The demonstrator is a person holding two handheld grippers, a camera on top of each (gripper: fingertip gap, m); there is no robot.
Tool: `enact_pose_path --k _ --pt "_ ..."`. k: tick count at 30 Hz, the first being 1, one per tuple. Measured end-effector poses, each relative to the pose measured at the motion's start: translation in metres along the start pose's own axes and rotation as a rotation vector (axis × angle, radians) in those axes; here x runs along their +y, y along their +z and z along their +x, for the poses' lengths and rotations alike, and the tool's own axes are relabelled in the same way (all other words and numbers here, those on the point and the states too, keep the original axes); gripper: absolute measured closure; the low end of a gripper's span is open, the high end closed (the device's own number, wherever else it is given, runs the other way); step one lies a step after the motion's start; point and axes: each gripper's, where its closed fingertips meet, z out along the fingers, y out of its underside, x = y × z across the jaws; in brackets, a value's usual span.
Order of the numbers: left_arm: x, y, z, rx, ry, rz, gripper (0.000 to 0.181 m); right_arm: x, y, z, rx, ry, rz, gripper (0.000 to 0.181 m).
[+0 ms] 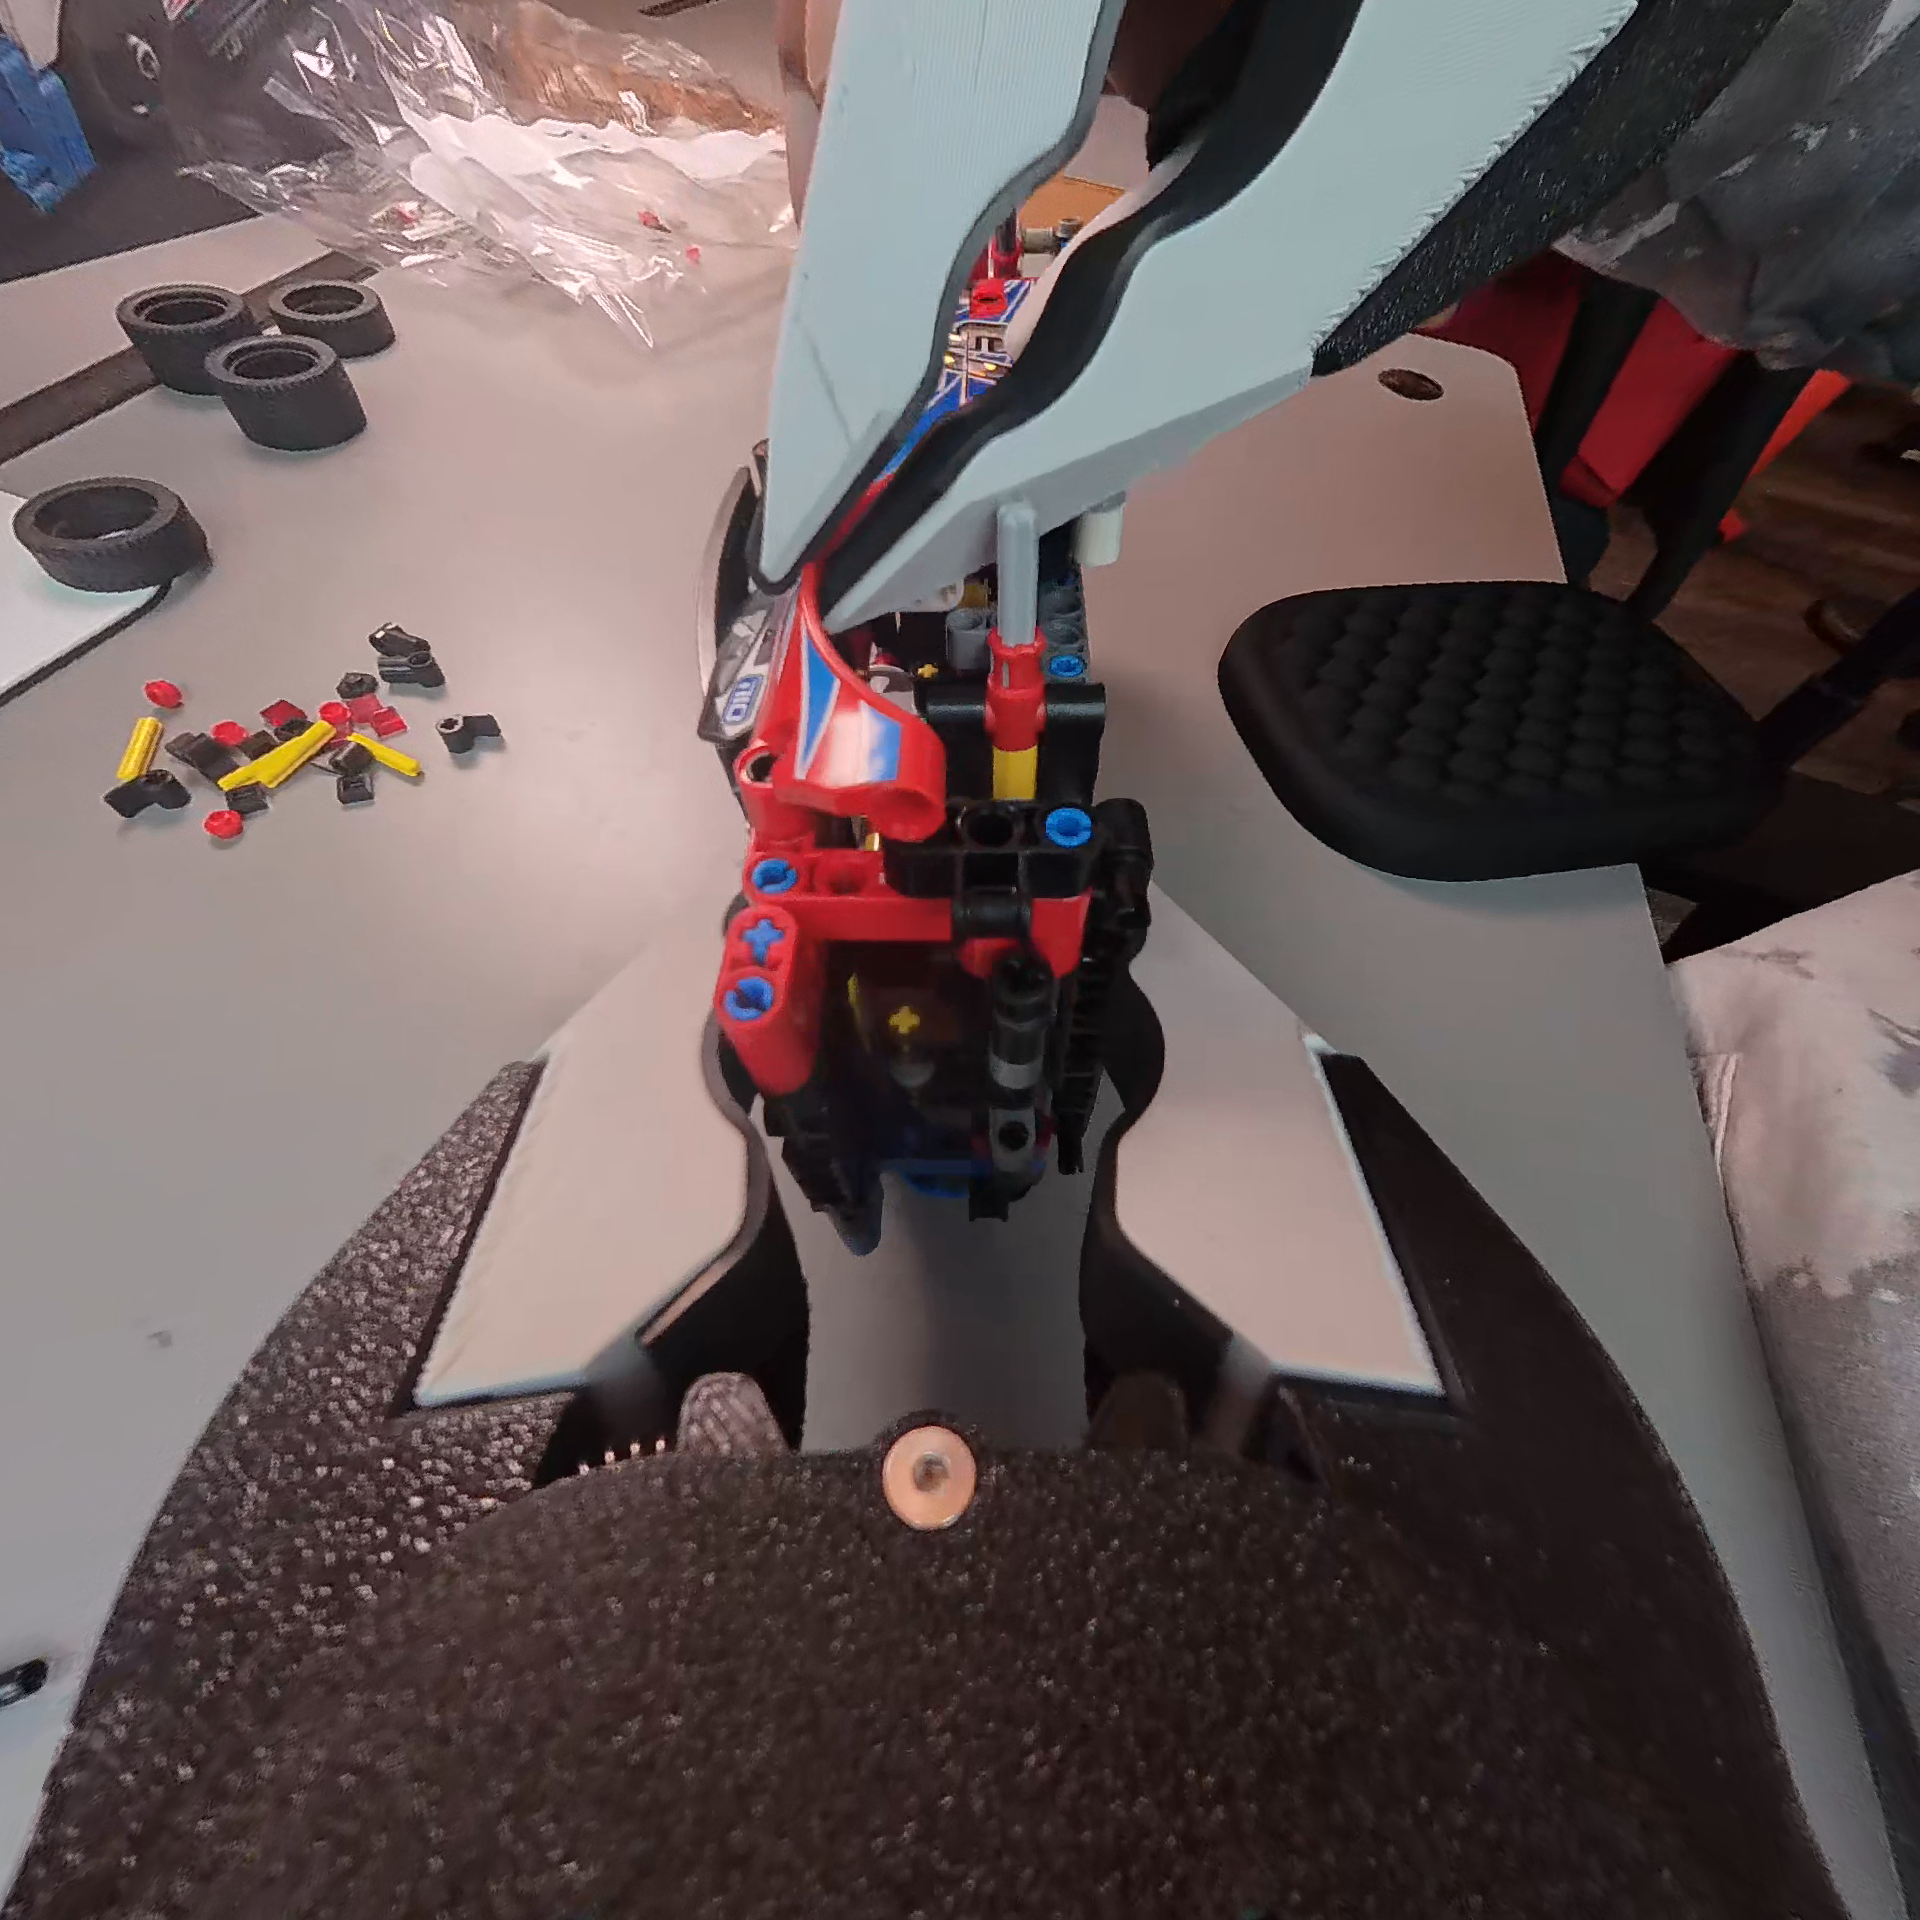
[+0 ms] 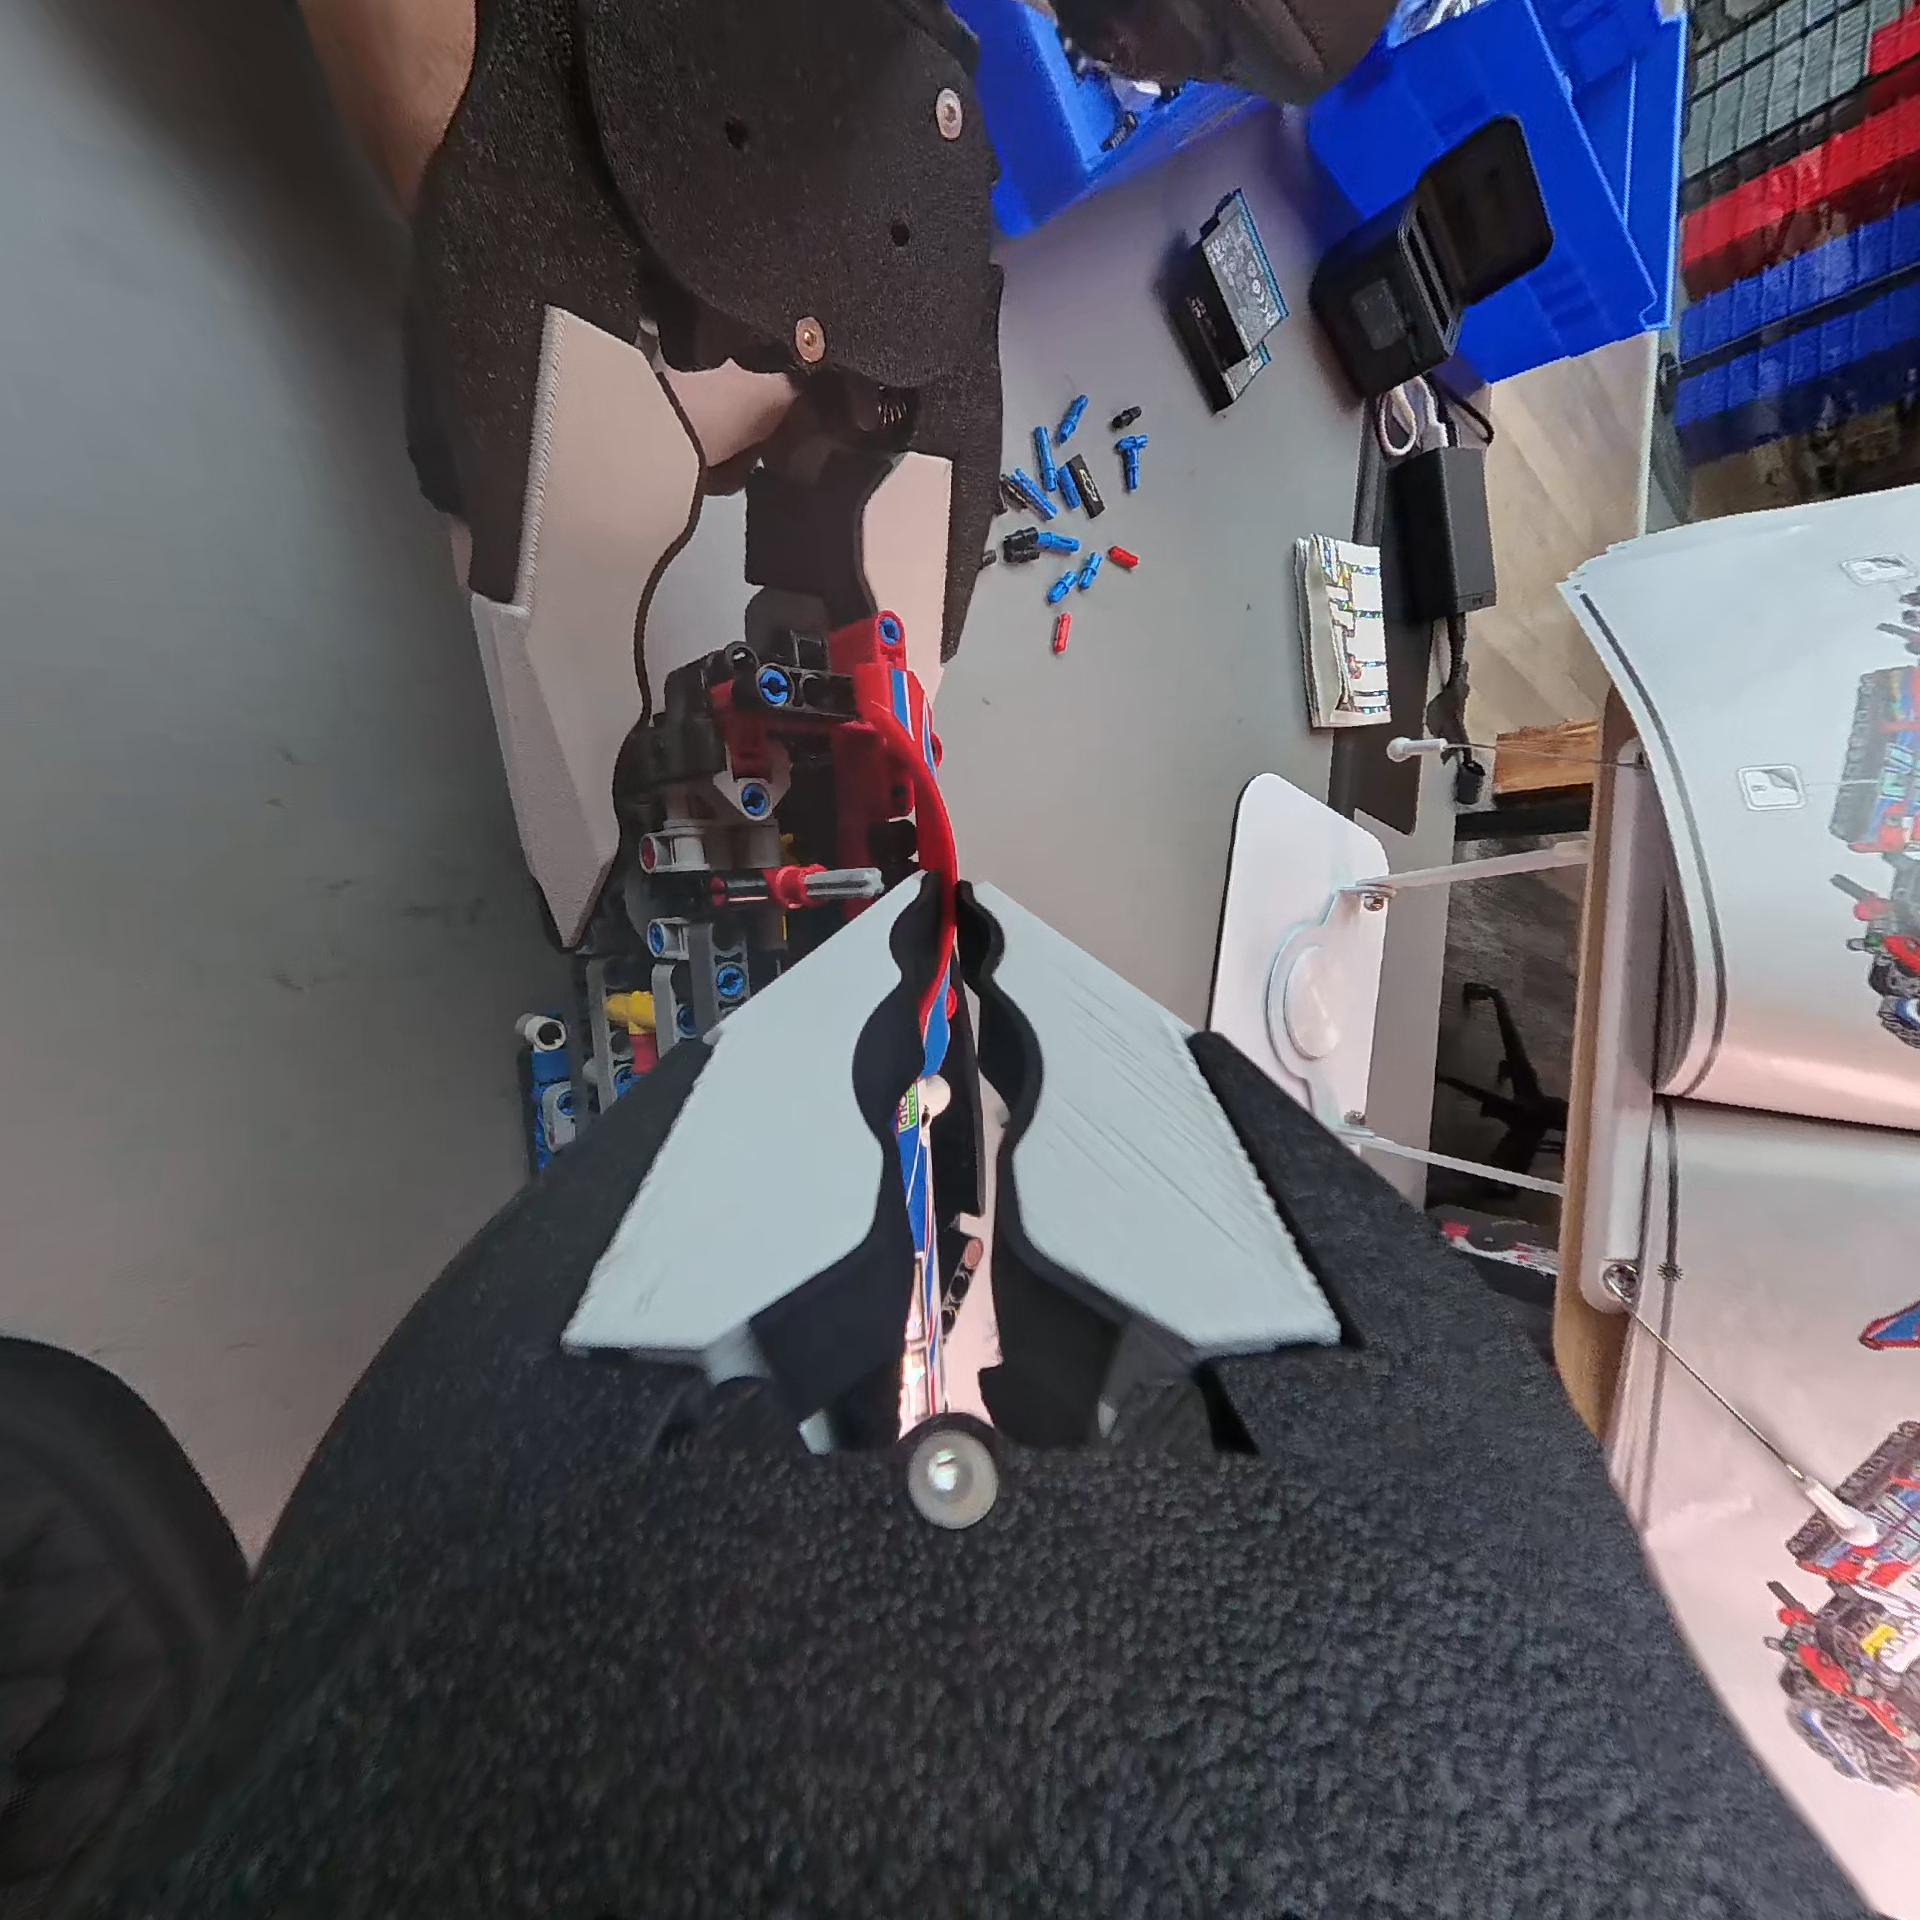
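A red and black toy brick vehicle model [image 1: 935,862] hangs above the grey table [image 1: 520,987]. My left gripper [image 1: 925,997] is shut on the model's lower body, one finger on each side. My right gripper [image 2: 951,894] is shut on the model's curved red and blue panel [image 2: 925,790], which runs back between its black pads. In the left wrist view the right gripper [image 1: 821,592] comes in from above and pinches the panel [image 1: 852,738]. In the right wrist view the left gripper [image 2: 748,800] holds the model [image 2: 748,727] from the far side.
Several black tyres [image 1: 281,384], a scatter of small yellow, red and black pieces [image 1: 281,748] and a clear plastic bag [image 1: 499,156] lie left. A black chair seat [image 1: 1496,727] is right. Blue pins [image 2: 1070,499], blue bins [image 2: 1538,156], a camera [image 2: 1434,270] and an open booklet [image 2: 1787,831] are nearby. Spacing between my two grippers at the tips: around 7 cm.
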Motion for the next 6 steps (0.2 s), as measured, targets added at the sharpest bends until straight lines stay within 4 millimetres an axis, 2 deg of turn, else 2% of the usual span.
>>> enact_pose_path --k 1,6 --pt "-0.0003 0.0004 -0.0002 -0.002 0.0 0.004 0.12 0.0005 -0.0001 0.0002 -0.002 0.012 0.002 0.18" --pt "-0.0009 0.0015 0.0004 0.001 -0.001 0.011 0.121 0.0018 -0.0015 0.0001 -0.015 0.028 0.004 0.18"
